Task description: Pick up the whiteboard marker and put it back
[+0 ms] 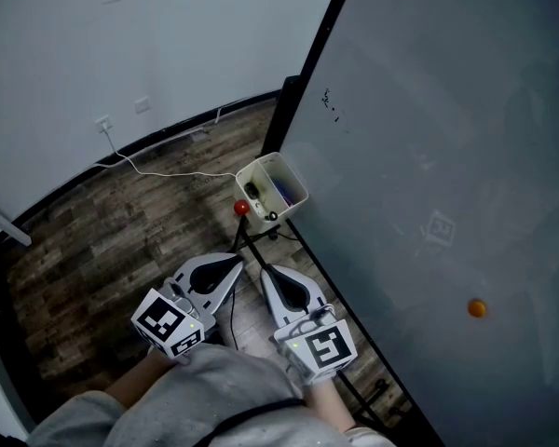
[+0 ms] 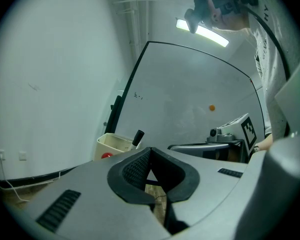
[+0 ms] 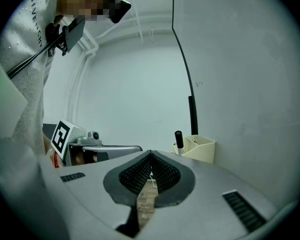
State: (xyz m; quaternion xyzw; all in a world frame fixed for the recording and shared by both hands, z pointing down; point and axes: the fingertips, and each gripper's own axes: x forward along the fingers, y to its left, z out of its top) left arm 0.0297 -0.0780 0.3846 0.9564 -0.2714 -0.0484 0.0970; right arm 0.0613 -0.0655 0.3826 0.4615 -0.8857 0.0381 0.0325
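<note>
Pointing level near the person's body, the left gripper (image 2: 149, 153) and right gripper (image 3: 151, 158) both have their ribbed black rubber pads pressed together on nothing. The marker (image 3: 178, 139) stands black cap up in the cream plastic holder (image 3: 202, 151) at the edge of the whiteboard (image 1: 429, 156), well ahead. Reaching in without opening the jaws first would likely knock the slim, smooth, round marker over or jolt the thin-walled box.

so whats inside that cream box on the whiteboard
A black-capped marker stands upright in the cream box, its cap above the rim. The head view shows something bluish beside it. The box walls hide the bottom.
</note>
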